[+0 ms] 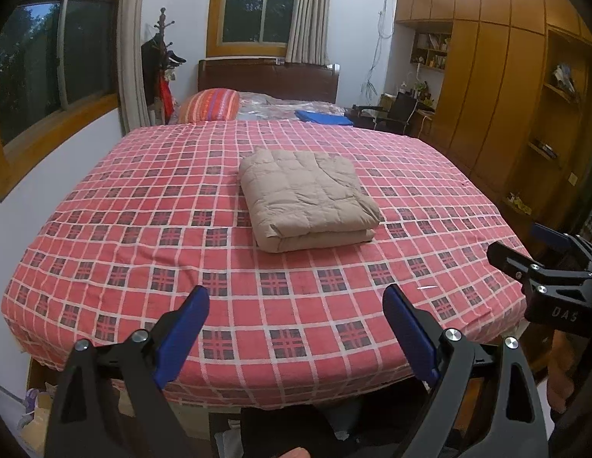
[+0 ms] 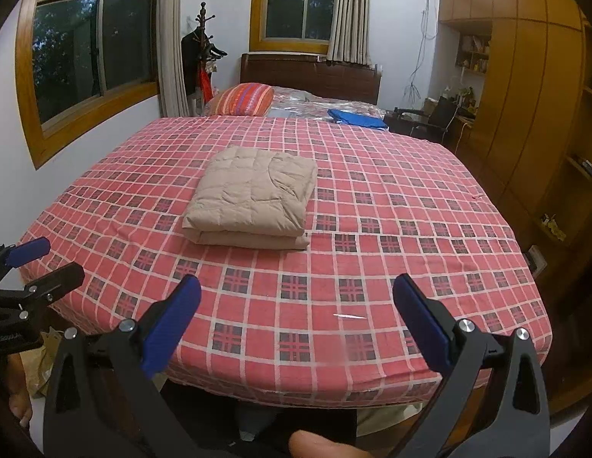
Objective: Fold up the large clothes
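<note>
A beige quilted garment (image 1: 307,200) (image 2: 252,202) lies folded into a thick rectangle in the middle of the bed, on the red checked sheet (image 1: 143,206) (image 2: 391,229). My left gripper (image 1: 296,301) hangs open above the foot of the bed, well short of the garment, with nothing between its blue pads. My right gripper (image 2: 297,290) is also open and empty, back at the bed's near edge. In the left wrist view the right gripper (image 1: 525,252) shows at the right edge. The right wrist view has the left gripper (image 2: 40,259) at its left edge.
A striped orange pillow (image 1: 210,105) and a folded blue cloth (image 1: 324,117) lie by the dark headboard (image 1: 269,80). Wooden wardrobes and shelves (image 1: 505,87) line the right wall. A coat stand (image 1: 162,61) is in the far left corner between two windows.
</note>
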